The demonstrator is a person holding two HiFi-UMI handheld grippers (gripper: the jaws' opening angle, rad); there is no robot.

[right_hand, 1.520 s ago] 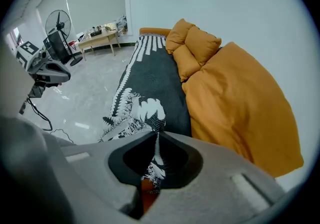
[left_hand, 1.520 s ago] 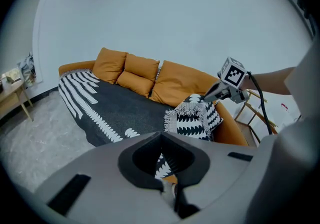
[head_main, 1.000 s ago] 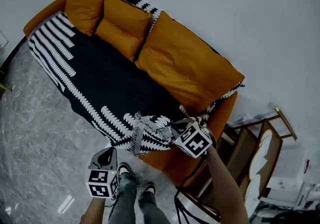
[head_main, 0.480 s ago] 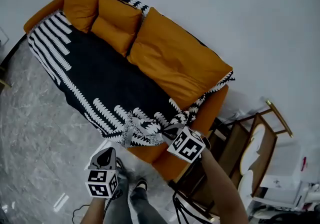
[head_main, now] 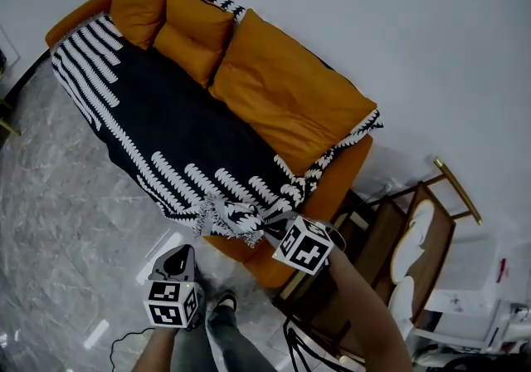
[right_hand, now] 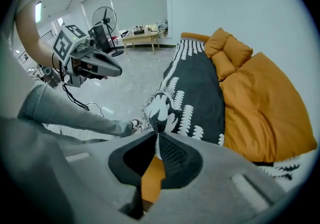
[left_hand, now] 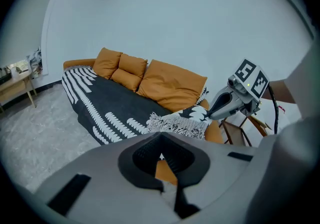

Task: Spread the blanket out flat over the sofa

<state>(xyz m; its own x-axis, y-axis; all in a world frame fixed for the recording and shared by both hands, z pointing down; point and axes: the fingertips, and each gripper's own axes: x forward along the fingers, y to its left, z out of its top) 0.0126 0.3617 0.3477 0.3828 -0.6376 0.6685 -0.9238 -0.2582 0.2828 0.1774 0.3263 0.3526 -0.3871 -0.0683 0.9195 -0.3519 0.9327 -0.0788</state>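
While right claw [head_main: 270, 235] grips blanket [head_main: 166, 129] over orange sofa [head_main: 338, 183], left claw [left_hand: 161, 156] seems closed above marble floor [head_main: 66, 221].

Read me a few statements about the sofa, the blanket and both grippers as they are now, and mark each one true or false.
1. The right gripper is clamped on a bunched, fringed corner of the black and white patterned blanket. True.
2. The left gripper grips the blanket's other corner. False: its jaws are together on nothing, over the grey marble floor.
3. Three orange cushions lean against the back of the orange sofa. True.
4. The blanket is draped over the cushions. False: the cushions are uncovered, and the blanket lies over the seat below them.
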